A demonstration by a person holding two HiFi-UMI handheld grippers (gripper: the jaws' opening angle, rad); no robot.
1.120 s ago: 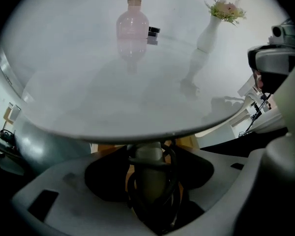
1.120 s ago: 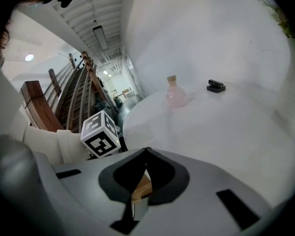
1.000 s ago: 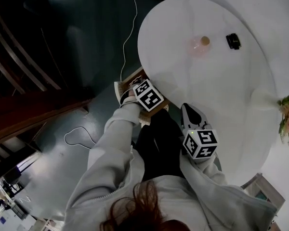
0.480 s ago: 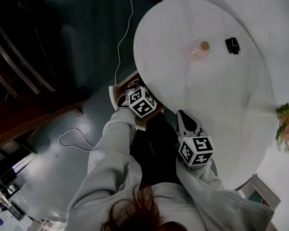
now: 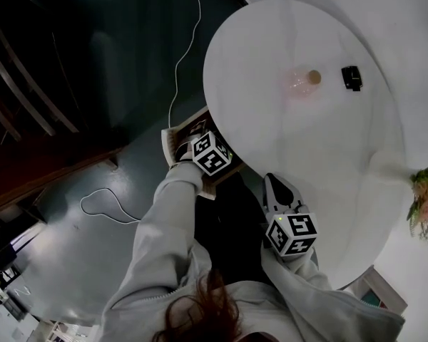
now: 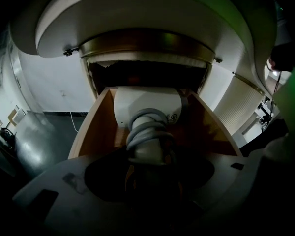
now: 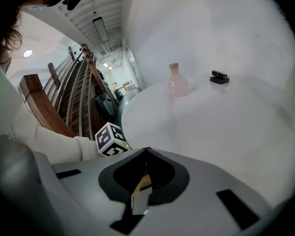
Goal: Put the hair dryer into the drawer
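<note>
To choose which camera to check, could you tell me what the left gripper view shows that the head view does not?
Only the left gripper view: the hair dryer, its cord wound round the handle, held between the jaws, and the wooden inside of the drawer. Only the head view: the pink bottle, the small black object, the flowers, the floor cable and the right gripper. Both: the open drawer under the round white table.
</note>
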